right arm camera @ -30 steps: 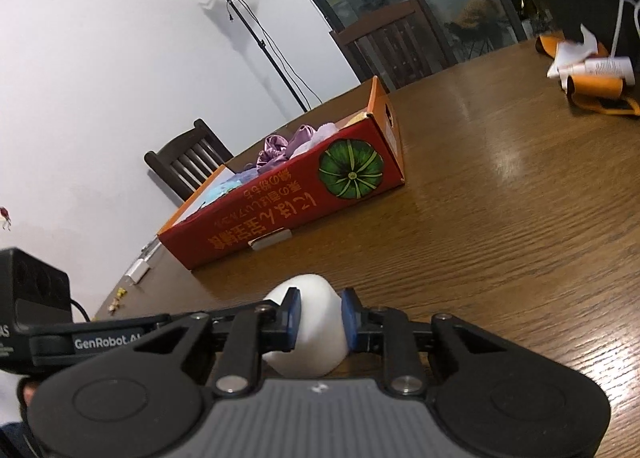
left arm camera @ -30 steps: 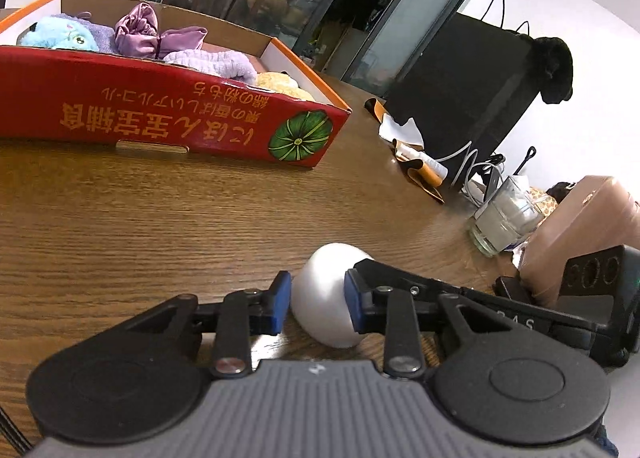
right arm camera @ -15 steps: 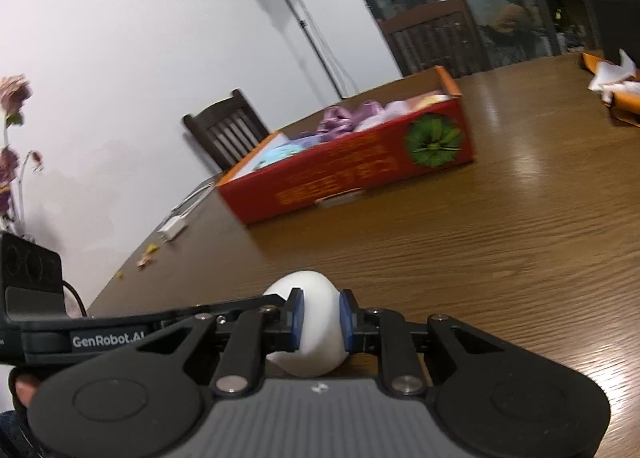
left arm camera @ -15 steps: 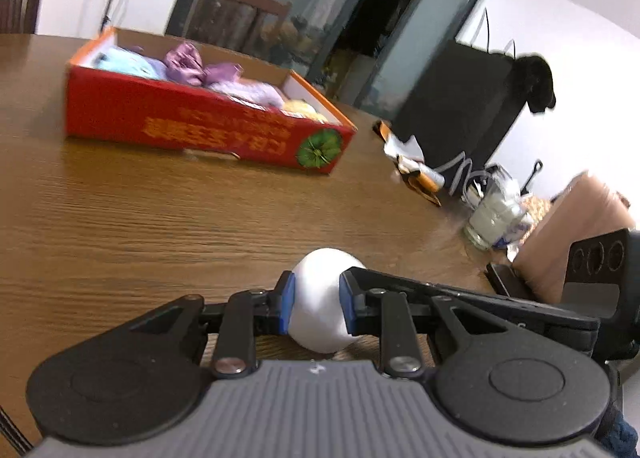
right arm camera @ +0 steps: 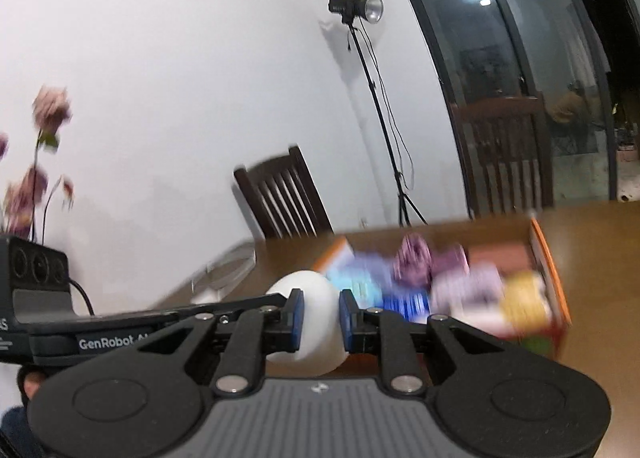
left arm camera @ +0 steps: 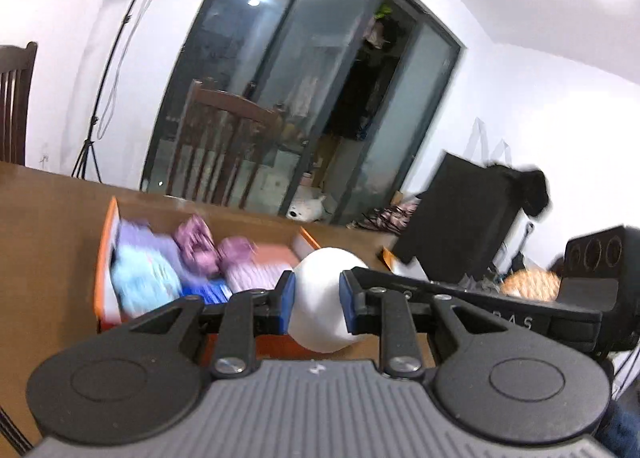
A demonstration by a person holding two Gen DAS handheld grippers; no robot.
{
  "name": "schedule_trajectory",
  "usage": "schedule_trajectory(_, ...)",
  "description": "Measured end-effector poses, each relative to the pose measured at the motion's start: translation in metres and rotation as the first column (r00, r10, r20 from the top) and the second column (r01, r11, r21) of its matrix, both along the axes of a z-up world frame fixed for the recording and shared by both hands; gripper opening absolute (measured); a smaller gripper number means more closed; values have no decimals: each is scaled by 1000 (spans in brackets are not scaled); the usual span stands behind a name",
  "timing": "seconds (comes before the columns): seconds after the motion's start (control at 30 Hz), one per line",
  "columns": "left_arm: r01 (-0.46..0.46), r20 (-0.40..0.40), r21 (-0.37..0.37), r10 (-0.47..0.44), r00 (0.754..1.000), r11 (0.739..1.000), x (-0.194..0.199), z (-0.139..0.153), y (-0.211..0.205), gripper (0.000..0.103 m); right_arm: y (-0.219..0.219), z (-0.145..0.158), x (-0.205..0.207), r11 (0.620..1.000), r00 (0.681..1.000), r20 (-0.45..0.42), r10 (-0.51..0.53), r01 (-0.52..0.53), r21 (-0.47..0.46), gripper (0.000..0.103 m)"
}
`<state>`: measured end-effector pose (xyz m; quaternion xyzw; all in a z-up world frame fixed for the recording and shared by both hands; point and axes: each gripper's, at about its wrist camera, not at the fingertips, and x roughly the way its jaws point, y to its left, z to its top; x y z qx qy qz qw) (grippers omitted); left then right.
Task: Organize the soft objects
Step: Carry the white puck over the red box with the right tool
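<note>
A white soft egg-shaped ball (left arm camera: 322, 300) is held from both sides. My left gripper (left arm camera: 316, 300) is shut on it, and my right gripper (right arm camera: 320, 322) is shut on it too (right arm camera: 310, 324). The ball is lifted off the table, in front of the open red-orange cardboard box (left arm camera: 105, 270), which also shows in the right wrist view (right arm camera: 554, 278). The box holds several soft toys: a light blue one (left arm camera: 140, 278), purple ones (left arm camera: 196, 246) and a yellow one (right arm camera: 524, 302). Both views are motion-blurred.
A wooden table (left arm camera: 44, 209) carries the box. Wooden chairs (right arm camera: 286, 197) stand behind it, with a light stand (right arm camera: 360, 13) and glass doors (left arm camera: 280, 97). A black bag (left arm camera: 460, 225) sits at the right, dried flowers (right arm camera: 36, 161) at the left.
Both grippers have lifted the white ball well above the table and moved toward the box. The views now look down into the box instead of at its side.
</note>
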<state>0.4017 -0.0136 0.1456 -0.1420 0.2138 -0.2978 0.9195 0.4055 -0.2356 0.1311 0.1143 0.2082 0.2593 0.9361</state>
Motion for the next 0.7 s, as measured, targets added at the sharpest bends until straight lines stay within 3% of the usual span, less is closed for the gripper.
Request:
schedule_trajectory(0.17,-94,-77,35,96,992,995,71,-10,14,24,12,-5,96,997,993,-119,17,-8,78,18)
schedule_trajectory(0.3,-121,-173,91,135,976,989,102,-39,29,24,31,-44,147,993,966,-251,57,-29,116,18)
schedule_trajectory(0.47,-69,-248,188,115,962,980,123,-71,18,22,35,-93,166,996,916,-400,15,22,87,19)
schedule_trajectory(0.57,-56,-203,320,126,971,946,126,-76,-3,14,38,-105,169,999,908,-418,-12,27,30,18)
schedule_trajectory(0.7,-47,-226,344,131,965,938,129,-81,-4,15,41,-106,172,1000,901,-434,-17,7,-25,19)
